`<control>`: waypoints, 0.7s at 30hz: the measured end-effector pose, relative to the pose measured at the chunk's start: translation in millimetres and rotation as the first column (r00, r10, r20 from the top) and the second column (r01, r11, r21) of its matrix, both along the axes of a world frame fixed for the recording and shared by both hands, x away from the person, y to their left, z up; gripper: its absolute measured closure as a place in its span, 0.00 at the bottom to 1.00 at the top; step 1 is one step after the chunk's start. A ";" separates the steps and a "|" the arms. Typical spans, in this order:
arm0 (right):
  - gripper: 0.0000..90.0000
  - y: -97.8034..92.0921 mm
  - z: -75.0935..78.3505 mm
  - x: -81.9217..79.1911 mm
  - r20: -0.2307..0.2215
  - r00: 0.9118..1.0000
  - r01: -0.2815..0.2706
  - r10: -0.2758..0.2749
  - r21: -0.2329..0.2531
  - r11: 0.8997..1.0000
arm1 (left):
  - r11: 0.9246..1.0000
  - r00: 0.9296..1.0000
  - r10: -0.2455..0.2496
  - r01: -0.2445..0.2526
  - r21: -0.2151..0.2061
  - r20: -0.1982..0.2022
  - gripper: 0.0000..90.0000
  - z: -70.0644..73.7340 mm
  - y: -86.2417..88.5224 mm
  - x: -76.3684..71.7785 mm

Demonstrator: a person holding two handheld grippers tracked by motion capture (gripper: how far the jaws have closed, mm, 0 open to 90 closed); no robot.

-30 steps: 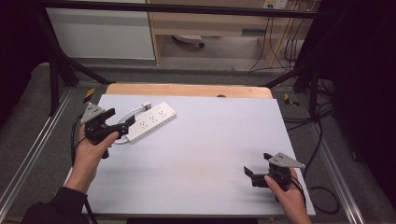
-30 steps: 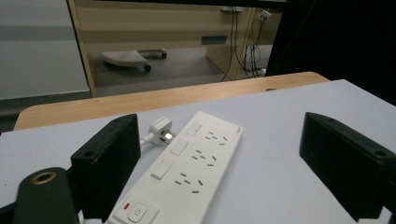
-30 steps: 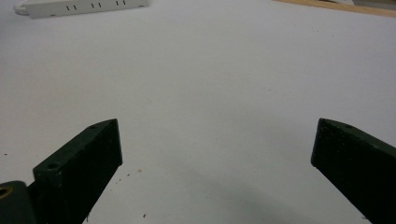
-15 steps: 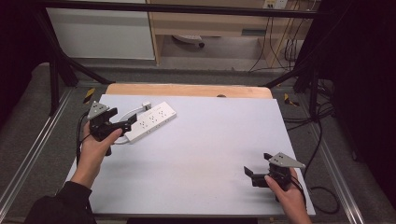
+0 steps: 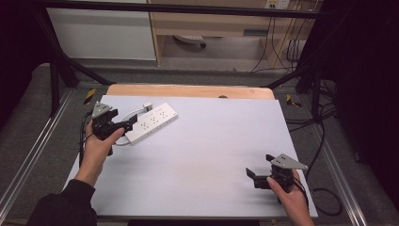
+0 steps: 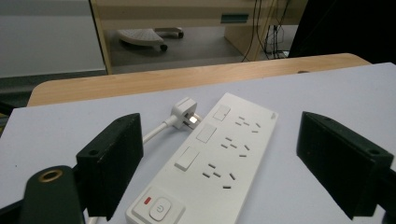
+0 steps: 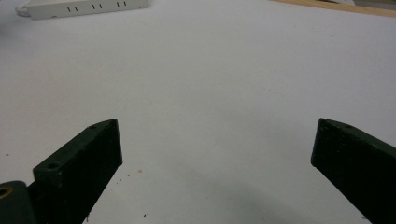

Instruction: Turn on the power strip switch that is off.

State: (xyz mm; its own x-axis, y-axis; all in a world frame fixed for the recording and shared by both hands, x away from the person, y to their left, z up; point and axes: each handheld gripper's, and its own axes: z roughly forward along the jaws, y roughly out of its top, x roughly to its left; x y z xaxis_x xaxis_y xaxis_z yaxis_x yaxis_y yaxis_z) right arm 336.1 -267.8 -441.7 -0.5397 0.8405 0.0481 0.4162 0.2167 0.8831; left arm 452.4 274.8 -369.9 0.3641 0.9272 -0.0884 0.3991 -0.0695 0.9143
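The white power strip [image 5: 151, 123] lies flat on the grey-white table [image 5: 207, 141], at the upper left of the high view, set at a slant with its far end toward the upper right of the frame. In the left gripper view the power strip [image 6: 210, 158] shows a round power button [image 6: 159, 208] with a small red mark at its near end, three flat rocker switches along one side and three groups of socket slots beside them. Its white plug [image 6: 183, 113] rests on the table just beside the strip's far left edge, with the white cord [image 6: 154, 132] running back from it toward the lower left of that frame.

The left hand-held gripper [image 5: 128, 125] sits at the near end of the power strip in the high view, held by the person's left hand [image 5: 96, 150]. In its own view the left hand-held gripper [image 6: 219, 172] has its two black jaws spread wide, one on each side of the strip's near end, neither touching it.

The right hand-held gripper [image 5: 251, 176] is at the lower right of the high view, well apart from the strip, over bare table. In its own view its jaws are spread wide with nothing between them, and the power strip [image 7: 86, 8] appears at the upper left edge.
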 end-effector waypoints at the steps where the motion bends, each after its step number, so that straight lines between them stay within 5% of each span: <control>1: 0.03 0.0 0.0 0.0 0.000 1.000 0.000 0.000 0.000 1.000 | 1.000 1.000 -0.001 0.001 0.000 -0.002 0.17 -0.7 0.0 0.7; 21: 0.03 -0.3 0.0 -0.1 -0.002 1.000 -0.005 0.005 0.000 1.000 | 0.998 0.999 0.026 -0.024 0.057 -0.039 0.28 -16.0 -7.2 17.5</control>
State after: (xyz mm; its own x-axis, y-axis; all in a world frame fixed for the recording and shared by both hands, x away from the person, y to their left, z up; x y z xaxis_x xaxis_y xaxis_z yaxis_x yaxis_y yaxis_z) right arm 336.0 -268.1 -441.6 -0.5436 0.8379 0.0494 0.4168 0.2184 0.8824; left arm 469.9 267.7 -385.8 0.3382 0.9397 -0.0499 0.4370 -0.1099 0.8927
